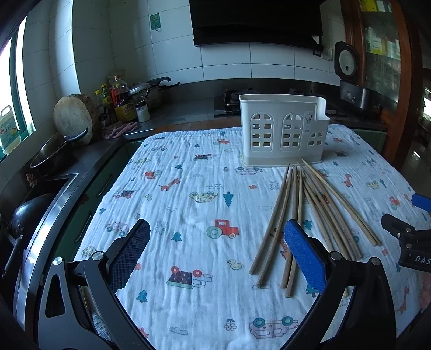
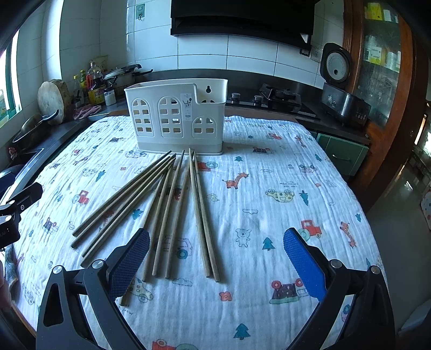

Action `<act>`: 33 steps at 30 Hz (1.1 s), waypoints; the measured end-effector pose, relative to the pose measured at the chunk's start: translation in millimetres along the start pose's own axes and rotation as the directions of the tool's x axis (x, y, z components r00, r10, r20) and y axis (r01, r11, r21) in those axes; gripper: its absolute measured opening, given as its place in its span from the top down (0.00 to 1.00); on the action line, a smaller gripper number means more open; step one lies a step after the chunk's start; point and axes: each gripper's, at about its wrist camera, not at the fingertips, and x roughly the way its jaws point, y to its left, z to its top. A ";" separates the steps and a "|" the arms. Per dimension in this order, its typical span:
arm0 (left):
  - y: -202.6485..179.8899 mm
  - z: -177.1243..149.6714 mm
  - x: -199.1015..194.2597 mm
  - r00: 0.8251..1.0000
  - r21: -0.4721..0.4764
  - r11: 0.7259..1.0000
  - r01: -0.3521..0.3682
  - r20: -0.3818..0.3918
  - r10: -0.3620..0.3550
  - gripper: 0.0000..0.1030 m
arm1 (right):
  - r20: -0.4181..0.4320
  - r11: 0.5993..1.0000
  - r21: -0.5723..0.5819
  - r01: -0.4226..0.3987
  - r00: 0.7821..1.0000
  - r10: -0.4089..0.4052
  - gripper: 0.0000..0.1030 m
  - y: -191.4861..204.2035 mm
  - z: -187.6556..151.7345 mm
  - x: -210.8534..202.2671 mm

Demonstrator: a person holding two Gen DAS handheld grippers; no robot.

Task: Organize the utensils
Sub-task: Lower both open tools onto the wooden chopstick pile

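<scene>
Blue-padded fingers of the left gripper [image 1: 216, 242] hang spread wide above a cartoon-print cloth [image 1: 188, 210], grasping nothing. Bamboo chopsticks [image 1: 309, 204] lie fanned just off its right finger. Ahead of them stands a white utensil holder [image 1: 282, 132]. On the other side, the right gripper [image 2: 216, 251] is likewise released, the chopsticks [image 2: 167, 204] beside its left finger, the holder [image 2: 175, 115] beyond.

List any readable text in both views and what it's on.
"DAS", cut off at the frame edge: on the right tongs' black body, seen in the left wrist view.
Sticker on the white utensil holder: print too small to read.
Oil bottle labels on the counter: blurred.
Green wall sign: a symbol only, unreadable.
Rice cooker panel: too small.
</scene>
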 end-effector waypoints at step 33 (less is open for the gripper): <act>-2.0 -2.3 43.3 0.976 0.010 0.983 0.182 -0.120 -0.180 0.80 | -0.163 0.993 -0.007 -0.119 0.980 0.116 0.82 -9.3 3.4 65.2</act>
